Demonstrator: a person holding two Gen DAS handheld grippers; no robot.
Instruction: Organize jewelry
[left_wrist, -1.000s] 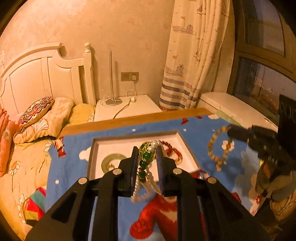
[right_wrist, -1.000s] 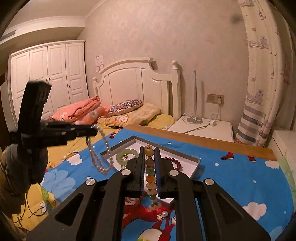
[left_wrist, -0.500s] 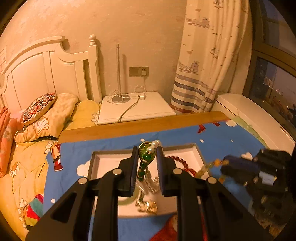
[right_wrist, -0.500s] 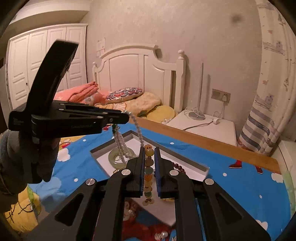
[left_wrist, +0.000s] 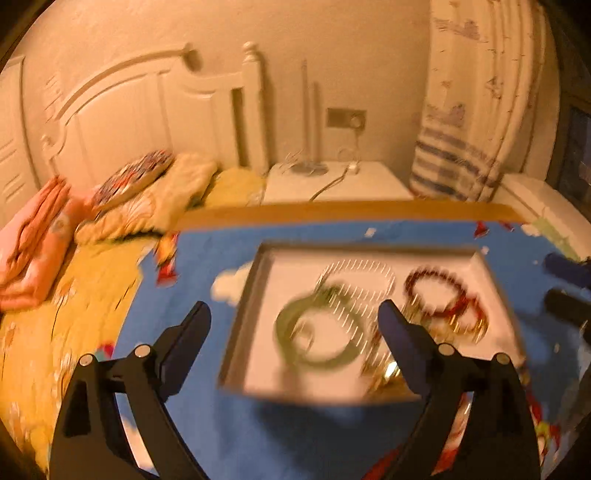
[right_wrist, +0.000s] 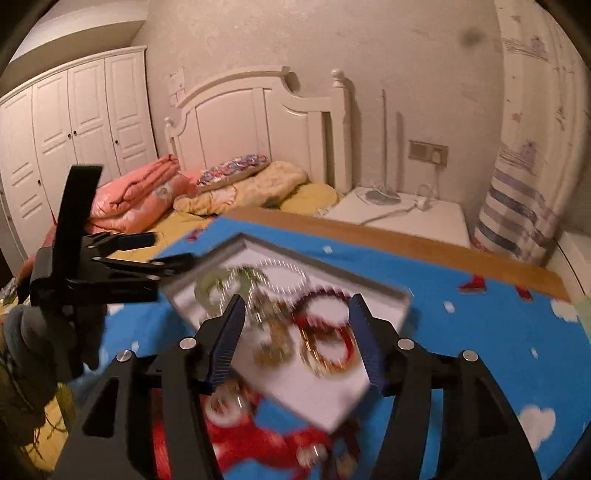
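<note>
A white tray (left_wrist: 266, 280) lies on the blue cartoon cloth (left_wrist: 199, 258). In it lie a green bangle (left_wrist: 317, 332), a pearl necklace (left_wrist: 356, 267), a dark red bead bracelet (left_wrist: 436, 291) and a yellowish bead string (left_wrist: 384, 369), all blurred. My left gripper (left_wrist: 295, 321) is open and empty above the tray's near side. My right gripper (right_wrist: 295, 319) is open and empty over the tray (right_wrist: 388, 310); the same jewelry (right_wrist: 325, 332) lies below it. The left gripper (right_wrist: 162, 251) also shows at the left of the right wrist view.
A bed with pillows (right_wrist: 236, 177) and a folded pink quilt (right_wrist: 136, 199) is to the left. A white nightstand (right_wrist: 399, 210) with a lamp base and cable stands behind the table's wooden edge (right_wrist: 369, 232). A striped curtain (right_wrist: 524, 184) hangs on the right.
Both grippers have opened. The pearl and green bead necklace left my left gripper and the coloured bead string left my right one; both now lie in the tray.
</note>
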